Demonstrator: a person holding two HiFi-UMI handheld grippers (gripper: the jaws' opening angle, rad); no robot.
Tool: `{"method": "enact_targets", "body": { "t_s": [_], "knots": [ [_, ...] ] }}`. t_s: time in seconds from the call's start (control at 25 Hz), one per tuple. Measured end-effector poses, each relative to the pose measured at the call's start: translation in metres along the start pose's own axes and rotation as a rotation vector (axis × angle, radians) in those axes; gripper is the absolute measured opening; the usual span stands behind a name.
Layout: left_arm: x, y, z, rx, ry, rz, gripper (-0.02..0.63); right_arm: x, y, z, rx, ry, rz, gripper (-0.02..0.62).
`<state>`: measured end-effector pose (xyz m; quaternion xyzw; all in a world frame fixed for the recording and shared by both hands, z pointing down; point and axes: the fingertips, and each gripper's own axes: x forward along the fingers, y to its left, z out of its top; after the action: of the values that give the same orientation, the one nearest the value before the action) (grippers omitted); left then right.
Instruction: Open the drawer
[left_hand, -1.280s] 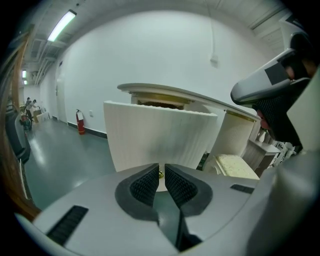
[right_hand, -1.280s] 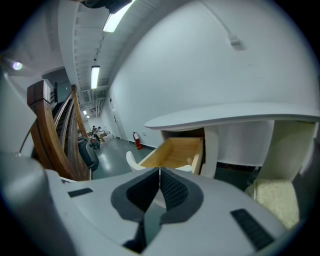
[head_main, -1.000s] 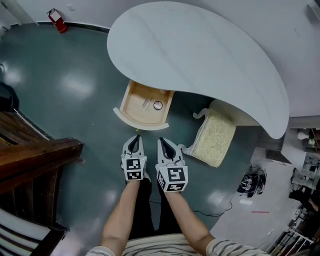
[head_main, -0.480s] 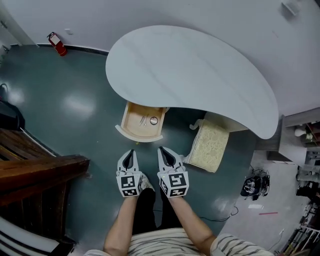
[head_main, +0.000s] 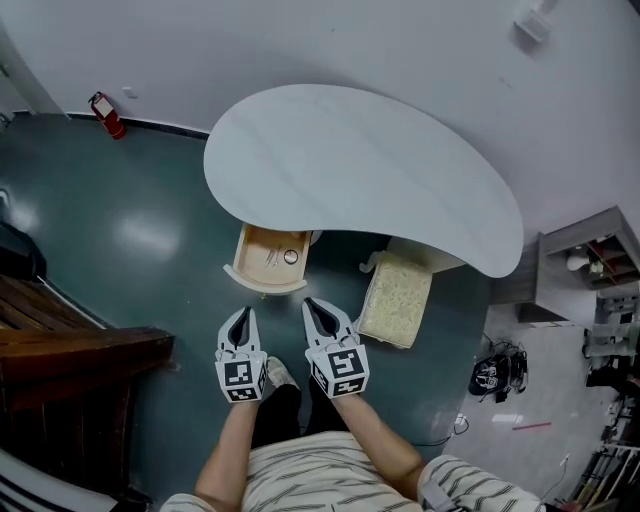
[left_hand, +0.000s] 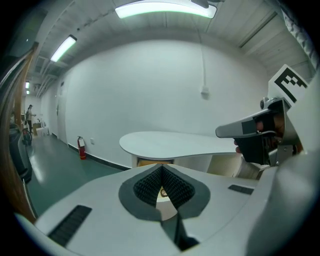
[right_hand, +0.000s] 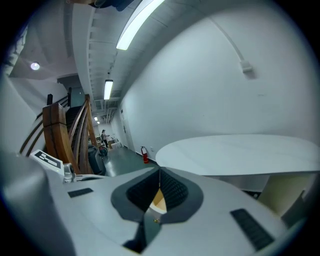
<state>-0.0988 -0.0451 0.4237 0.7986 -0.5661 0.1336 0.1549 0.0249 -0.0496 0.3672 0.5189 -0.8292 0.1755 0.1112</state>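
Hanging side by side nearest the person, the left gripper (head_main: 244, 316) and right gripper (head_main: 316, 308) have their jaws pressed together on nothing. Both are higher than a second ago, and the table (head_main: 350, 170) and drawer (head_main: 268, 262) below look smaller and farther off. The drawer stays pulled out from under the table's near left edge, open top up, curved front toward the grippers, its slide line running from table to grippers. Bare floor (head_main: 130, 220) separates its front from the grippers and spreads wide left of the table. A stool (head_main: 393, 298) stands just right of the drawer, partly under the table's rim.
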Motion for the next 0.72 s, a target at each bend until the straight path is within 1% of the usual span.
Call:
{"method": "enact_targets", "body": {
  "t_s": [0.16,0.4,0.52,0.72],
  "knots": [
    [-0.007,-0.010,0.025,0.004,-0.011,-0.035,0.006,-0.012,0.003,0.024,-0.010,-0.021,0.004,0.014],
    [-0.029,-0.033,0.077,-0.010,-0.079,-0.058,0.006,-0.031,0.002,0.060,-0.019,-0.059,0.004,0.014],
    [-0.044,-0.043,0.100,0.036,-0.116,-0.063,0.006,-0.045,0.008,0.076,-0.034,-0.081,0.011,0.014],
    [-0.056,-0.057,0.133,0.047,-0.157,-0.092,0.006,-0.058,0.013,0.101,-0.063,-0.109,0.034,0.014]
  ]
}}
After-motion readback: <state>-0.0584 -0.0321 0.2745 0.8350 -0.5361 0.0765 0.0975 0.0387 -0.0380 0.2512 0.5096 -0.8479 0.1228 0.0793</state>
